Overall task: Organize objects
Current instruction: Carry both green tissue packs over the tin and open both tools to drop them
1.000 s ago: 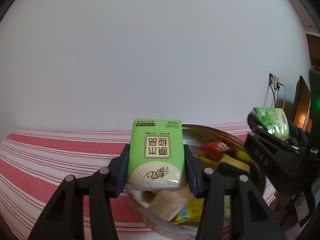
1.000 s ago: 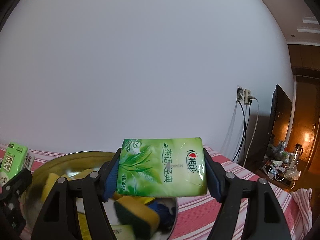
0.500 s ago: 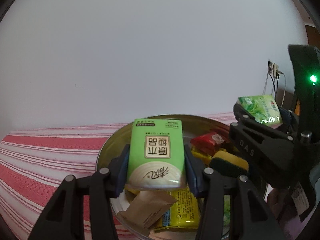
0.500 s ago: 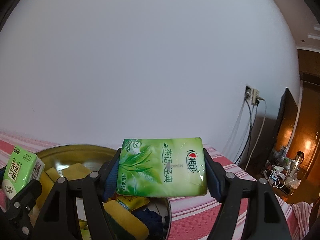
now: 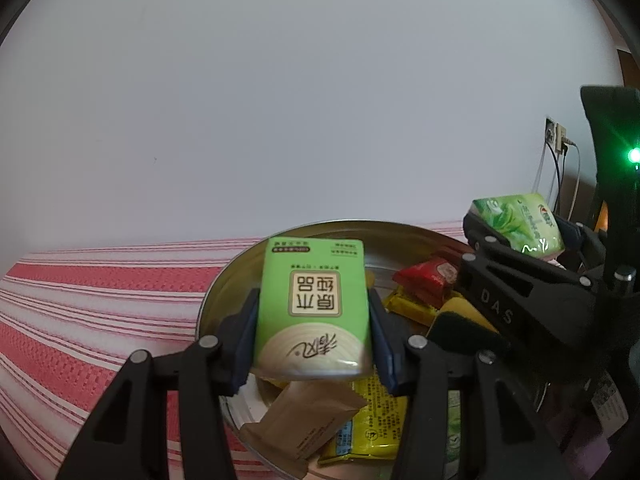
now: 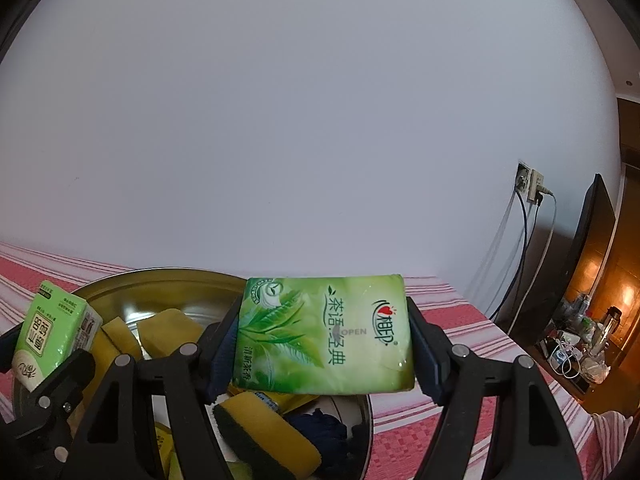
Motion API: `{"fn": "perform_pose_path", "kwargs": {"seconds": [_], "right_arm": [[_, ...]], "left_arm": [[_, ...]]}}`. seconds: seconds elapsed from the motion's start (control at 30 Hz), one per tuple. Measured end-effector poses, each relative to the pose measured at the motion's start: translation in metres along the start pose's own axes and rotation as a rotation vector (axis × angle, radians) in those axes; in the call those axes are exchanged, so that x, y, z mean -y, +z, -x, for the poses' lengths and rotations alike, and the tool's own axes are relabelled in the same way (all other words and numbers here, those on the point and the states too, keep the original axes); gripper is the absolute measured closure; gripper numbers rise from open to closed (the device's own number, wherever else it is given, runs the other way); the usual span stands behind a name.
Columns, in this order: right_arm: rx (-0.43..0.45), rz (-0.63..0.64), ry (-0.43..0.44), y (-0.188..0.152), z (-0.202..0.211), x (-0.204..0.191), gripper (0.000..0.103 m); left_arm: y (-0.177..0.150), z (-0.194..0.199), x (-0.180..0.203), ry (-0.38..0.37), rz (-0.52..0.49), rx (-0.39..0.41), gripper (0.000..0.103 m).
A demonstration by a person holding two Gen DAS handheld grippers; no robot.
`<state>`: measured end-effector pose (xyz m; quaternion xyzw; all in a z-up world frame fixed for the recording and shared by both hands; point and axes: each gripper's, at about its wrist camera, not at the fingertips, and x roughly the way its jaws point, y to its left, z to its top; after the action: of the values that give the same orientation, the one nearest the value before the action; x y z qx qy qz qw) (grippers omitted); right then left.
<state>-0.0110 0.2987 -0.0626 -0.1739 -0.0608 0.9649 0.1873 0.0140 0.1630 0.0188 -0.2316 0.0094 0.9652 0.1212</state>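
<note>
Left wrist view: The left gripper [image 5: 314, 334] is clamping a light-green tissue pack [image 5: 313, 304] between its two blue-padded fingers [image 5: 245, 340], printed face toward the camera and upside down. The pack is hanging above the near part of a round metal bowl [image 5: 212, 300], clear of the contents. The bowl is sitting on a red-and-white striped cloth [image 5: 100, 300] and is holding a brown packet [image 5: 304, 420], a yellow printed sachet [image 5: 372, 432], a red wrapper [image 5: 428, 280] and a yellow sponge with a dark backing [image 5: 460, 320]. At the right edge, the right gripper [image 5: 520, 236] is showing side-on, carrying a tea-leaf tissue pack [image 5: 520, 224] above the far right rim of the bowl.

Right wrist view: The right gripper [image 6: 324, 344] is clamping the tea-leaf tissue pack [image 6: 324, 320] lengthwise, both pads pressing into its short ends. The pack is hanging over the right portion of the metal bowl [image 6: 160, 284]. Below it, several yellow sponges [image 6: 264, 436] and a dark blue cloth item [image 6: 324, 428] are lying in the bowl. At the left, the light-green tissue pack [image 6: 52, 332] is showing in the left gripper [image 6: 48, 344]. A white wall [image 6: 300, 120] is filling the background.

Step in hand (judgement): both packs are being carried in the air at bowl level; whether they are going in or coming out cannot be told. The next move calls for choosing a destination for each pack, keeping both packs level, keeping the two tools apart to avoid collision, and parting the fingers only once each pack is resting on a surface.
</note>
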Motion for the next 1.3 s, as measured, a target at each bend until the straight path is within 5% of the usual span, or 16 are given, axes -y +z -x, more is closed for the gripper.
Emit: {"fn": "perform_pose_path", "kwargs": {"seconds": [0.73,1.3], "right_arm": [[0.007,-0.013,0.008,0.001,0.000,0.009,0.028],[-0.136,0.035,0.022,0.006,-0.042,0.020,0.028]], "left_arm": [[0.000,-0.007,0.008,-0.001,-0.017,-0.016,0.054],[0.018,-0.030,0.019,0.082,-0.041,-0.114,0.054]]}}
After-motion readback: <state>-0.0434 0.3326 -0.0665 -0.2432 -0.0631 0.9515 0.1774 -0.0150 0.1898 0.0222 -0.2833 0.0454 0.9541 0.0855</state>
